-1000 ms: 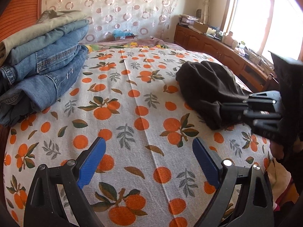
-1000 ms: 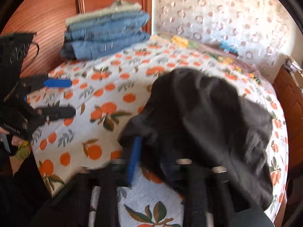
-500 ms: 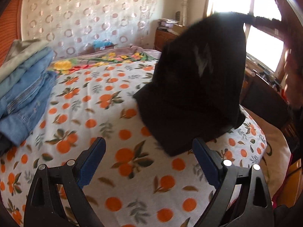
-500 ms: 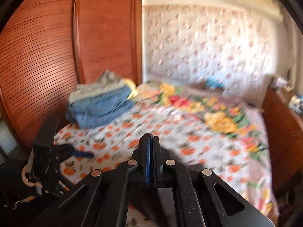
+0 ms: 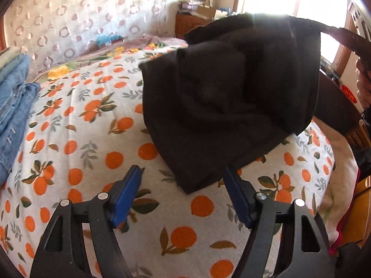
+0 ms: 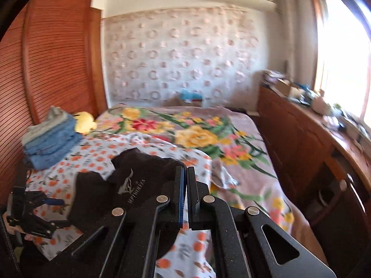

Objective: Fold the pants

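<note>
The black pants (image 5: 227, 106) hang from the upper right, and their lower end rests on the orange-print sheet (image 5: 76, 139). My right gripper (image 5: 329, 31) holds their top edge up there. In its own view, the right gripper (image 6: 185, 170) is shut on the black pants (image 6: 139, 180), whose pale logo shows. My left gripper (image 5: 183, 170) is low over the sheet, its jaws closing. The pants' bottom corner lies between its blue pads (image 5: 126, 197) without touching them. The left gripper (image 6: 60, 212) also shows at the lower left of the right wrist view.
A stack of folded jeans (image 5: 14, 106) (image 6: 51, 143) sits on the bed by the wooden wardrobe (image 6: 46, 69). A floral blanket (image 6: 197, 136) covers the far half of the bed. A cluttered wooden sideboard (image 6: 301, 139) runs under the window. The bed's edge drops off at the right.
The right gripper has risen with the pants, lifting most of them off the bed. The left gripper has moved up to their lower corner and its jaws have narrowed.
</note>
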The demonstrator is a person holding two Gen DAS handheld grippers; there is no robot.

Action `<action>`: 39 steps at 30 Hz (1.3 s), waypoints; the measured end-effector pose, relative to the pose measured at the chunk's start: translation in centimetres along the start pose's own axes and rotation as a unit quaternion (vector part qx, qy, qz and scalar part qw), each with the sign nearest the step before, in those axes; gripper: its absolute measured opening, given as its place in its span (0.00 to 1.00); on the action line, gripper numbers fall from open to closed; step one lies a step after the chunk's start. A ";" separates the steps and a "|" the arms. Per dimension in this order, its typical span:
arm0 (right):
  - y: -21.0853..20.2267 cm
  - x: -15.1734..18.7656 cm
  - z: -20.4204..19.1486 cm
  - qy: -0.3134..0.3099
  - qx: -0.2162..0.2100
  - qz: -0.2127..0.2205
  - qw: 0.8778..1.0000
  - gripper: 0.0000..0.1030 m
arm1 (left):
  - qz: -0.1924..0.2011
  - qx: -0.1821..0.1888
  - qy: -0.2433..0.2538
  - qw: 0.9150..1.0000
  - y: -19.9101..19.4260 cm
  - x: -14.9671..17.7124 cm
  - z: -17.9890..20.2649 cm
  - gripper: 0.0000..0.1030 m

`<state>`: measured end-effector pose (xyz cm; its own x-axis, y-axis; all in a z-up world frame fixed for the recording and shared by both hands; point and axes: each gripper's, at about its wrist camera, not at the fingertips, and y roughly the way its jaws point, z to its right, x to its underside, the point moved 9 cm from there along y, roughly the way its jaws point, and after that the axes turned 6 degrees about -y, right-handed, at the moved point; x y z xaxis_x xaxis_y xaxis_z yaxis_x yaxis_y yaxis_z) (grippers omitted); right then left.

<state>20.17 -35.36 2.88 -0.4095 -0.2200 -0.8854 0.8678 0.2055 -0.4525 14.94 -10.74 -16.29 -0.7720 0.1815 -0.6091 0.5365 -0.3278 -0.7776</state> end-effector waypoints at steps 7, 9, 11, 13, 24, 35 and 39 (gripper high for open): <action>0.4 -0.2 -0.3 0.019 0.007 -0.004 1.000 0.02 | -0.014 -0.005 0.024 1.000 1.0 -0.8 0.9 0.46; 0.3 -0.3 -0.6 0.019 0.006 -0.002 1.000 0.02 | -0.011 0.000 0.029 1.000 1.0 -1.0 1.0 0.24; 0.7 -0.4 0.6 0.018 0.005 0.000 1.000 0.02 | -0.009 0.002 0.029 1.000 0.7 -1.0 0.7 0.04; 0.5 -0.4 0.8 0.016 0.006 0.004 1.000 0.02 | 0.008 -0.004 0.031 0.999 -0.2 -1.6 -0.2 0.03; 0.7 -3.0 0.2 0.014 0.001 0.044 0.999 0.02 | 0.110 -0.087 -0.001 0.990 -10.9 -8.5 -10.0 0.03; 2.2 7.4 -2.9 0.034 -0.065 -0.037 0.997 0.02 | 0.108 -0.136 -0.022 0.985 -14.1 -6.0 -16.7 0.03; 2.3 11.0 -2.9 0.051 -0.076 -0.063 0.994 0.02 | 0.093 -0.123 -0.037 0.987 -13.2 -2.3 -15.9 0.03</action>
<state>16.88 -34.51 -8.23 -0.5448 -0.1566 -0.8238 0.7586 0.3267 -0.5638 15.06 7.95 -7.14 -0.6708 0.0689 -0.7385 0.7303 -0.1121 -0.6738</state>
